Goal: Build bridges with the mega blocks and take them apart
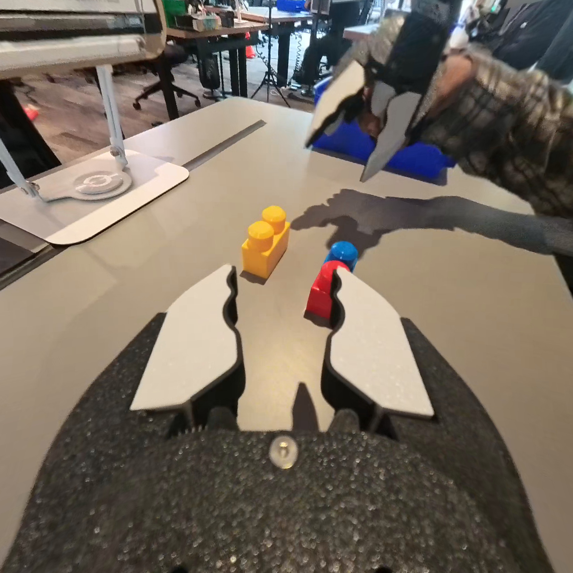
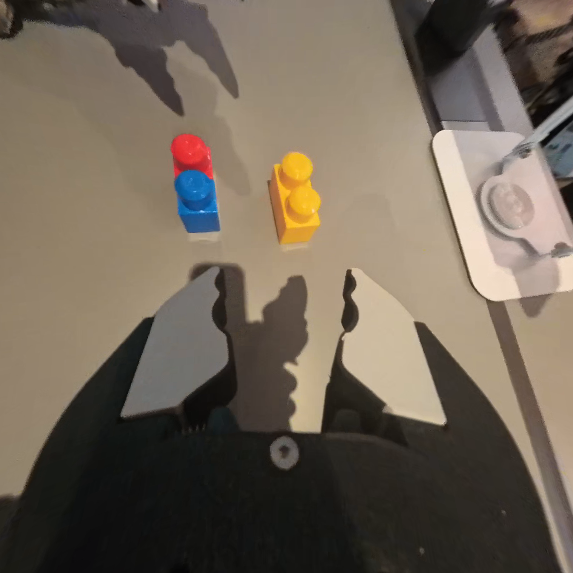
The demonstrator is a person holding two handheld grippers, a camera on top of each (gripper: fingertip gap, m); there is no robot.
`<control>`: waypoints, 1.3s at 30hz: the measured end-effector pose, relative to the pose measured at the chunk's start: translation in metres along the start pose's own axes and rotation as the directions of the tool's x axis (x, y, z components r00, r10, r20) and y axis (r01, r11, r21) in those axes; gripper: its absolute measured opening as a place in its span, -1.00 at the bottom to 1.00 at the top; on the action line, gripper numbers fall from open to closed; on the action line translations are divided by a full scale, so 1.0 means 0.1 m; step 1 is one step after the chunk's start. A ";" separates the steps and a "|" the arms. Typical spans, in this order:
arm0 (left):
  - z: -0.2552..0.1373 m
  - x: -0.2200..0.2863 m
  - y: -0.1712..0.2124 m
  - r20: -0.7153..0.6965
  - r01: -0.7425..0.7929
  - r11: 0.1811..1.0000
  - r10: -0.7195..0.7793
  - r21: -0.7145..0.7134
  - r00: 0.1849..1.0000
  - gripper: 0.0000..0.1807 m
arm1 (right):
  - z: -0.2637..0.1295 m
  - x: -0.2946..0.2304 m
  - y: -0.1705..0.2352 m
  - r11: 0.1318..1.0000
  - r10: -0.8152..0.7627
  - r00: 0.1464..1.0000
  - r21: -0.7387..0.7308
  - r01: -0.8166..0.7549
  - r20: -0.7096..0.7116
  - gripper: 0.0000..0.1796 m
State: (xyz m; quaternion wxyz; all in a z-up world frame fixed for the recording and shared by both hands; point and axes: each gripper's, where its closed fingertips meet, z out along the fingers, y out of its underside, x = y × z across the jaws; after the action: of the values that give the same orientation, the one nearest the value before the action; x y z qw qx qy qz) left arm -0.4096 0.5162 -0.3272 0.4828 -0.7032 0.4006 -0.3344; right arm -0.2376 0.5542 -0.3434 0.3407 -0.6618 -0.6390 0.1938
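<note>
- Mega blocks are sitting loose at frame centre: a yellow block [image 2: 296, 198] standing apart from a red block [image 2: 190, 155] and blue block [image 2: 198, 201], which are touching.
- No bridge is standing; whether one is about to be built cannot be told.
- The left gripper [image 1: 283, 276] and right gripper [image 2: 283, 273] are both hovering spread and empty.
- The left gripper's finger is partly hiding the red block.

Yellow two-stud block [image 2: 296, 201] stood upright mid-frame in the right wrist view, apart from the red [image 2: 190, 155] and blue [image 2: 198, 204] single-stud blocks, which touched in a row to its left, none stacked.
</note>
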 end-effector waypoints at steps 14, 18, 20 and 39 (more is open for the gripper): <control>0.01 -0.02 0.18 0.001 -0.076 0.992 0.077 -0.103 0.997 -0.36 | 0.89 0.10 -0.23 0.915 -0.099 0.966 -0.359 0.182 0.237 -0.23; 0.08 0.04 0.27 -0.027 -0.104 0.983 0.101 -0.151 0.994 -0.33 | 1.01 0.06 -0.16 0.901 -0.086 0.959 -0.391 0.191 0.269 -0.27; 0.12 0.08 0.30 -0.042 -0.115 0.979 0.109 -0.167 0.993 -0.33 | 1.05 0.05 -0.14 0.901 -0.079 0.958 -0.391 0.187 0.277 -0.31; 0.54 0.37 0.69 -0.142 -0.170 0.931 0.130 -0.323 0.981 -0.28 | 1.11 0.06 -0.18 0.946 -0.050 0.962 -0.295 0.131 0.267 -0.39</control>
State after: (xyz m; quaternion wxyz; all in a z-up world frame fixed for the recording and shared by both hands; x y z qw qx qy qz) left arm -0.3631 0.4913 -0.4059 0.3564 -0.7211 0.5319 -0.2648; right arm -0.3261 0.5818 -0.4068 0.1560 -0.6461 -0.7301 0.1587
